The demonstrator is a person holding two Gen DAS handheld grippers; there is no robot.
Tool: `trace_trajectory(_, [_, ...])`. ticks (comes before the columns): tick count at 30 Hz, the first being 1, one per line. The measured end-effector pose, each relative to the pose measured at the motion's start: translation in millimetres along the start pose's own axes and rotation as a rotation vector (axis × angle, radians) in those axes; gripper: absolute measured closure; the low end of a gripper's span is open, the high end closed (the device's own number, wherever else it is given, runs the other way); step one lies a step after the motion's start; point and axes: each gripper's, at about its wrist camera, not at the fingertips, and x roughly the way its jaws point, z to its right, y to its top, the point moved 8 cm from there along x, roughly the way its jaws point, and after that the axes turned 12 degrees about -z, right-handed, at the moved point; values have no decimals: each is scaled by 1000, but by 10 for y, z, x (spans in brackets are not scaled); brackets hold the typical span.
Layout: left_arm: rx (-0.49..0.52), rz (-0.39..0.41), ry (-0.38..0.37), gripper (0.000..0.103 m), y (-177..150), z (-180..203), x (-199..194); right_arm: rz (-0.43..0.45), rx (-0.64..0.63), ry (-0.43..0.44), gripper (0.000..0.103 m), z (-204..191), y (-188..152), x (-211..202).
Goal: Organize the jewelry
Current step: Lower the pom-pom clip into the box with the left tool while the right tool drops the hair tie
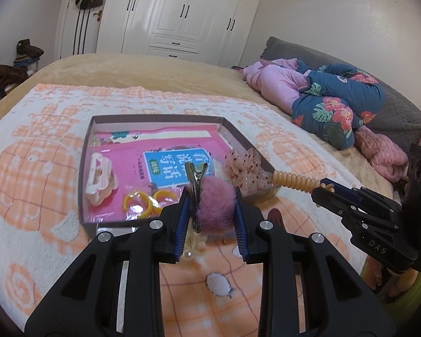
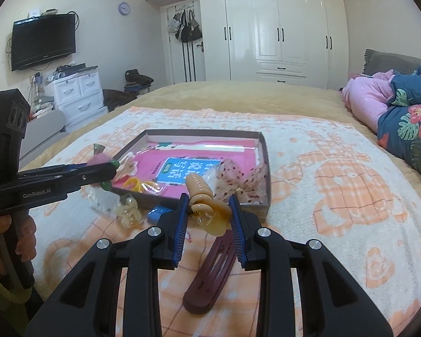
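A shallow brown box (image 1: pixel 82 174) lined with a pink book lies on the orange-and-white towel. It holds a white claw clip (image 1: pixel 101 179) and yellow rings (image 1: pixel 137 202). A speckled translucent bow (image 1: pixel 244 165) rests on its right wall. My left gripper (image 1: pixel 212 205) is shut on a pink pom-pom hair clip (image 1: pixel 217 207), just above the box's near edge. My right gripper (image 2: pixel 209 210) is shut on a beige spiral hair tie (image 2: pixel 199 188), in front of the box's near right corner (image 2: pixel 268 196). The left gripper (image 2: pixel 109 171) also shows at the left of the right wrist view.
On the towel in front of the box lie a dark red snap clip (image 2: pixel 210 275), a clear yellowish claw clip (image 2: pixel 127 210) and a small blue item (image 2: pixel 157 213). Folded quilts (image 1: pixel 322 98) are piled at the right of the bed. A hand (image 2: pixel 2 233) holds the left gripper's handle.
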Motion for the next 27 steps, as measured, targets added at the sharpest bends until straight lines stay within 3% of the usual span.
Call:
trace_trajectory(14, [-17,24,8,82,267,-104,142,31,18,-45,75,164,230,107])
trace_trajectory(27, [-80,32,68,82,430,-531,311,18,21,-88,75,316,409,381])
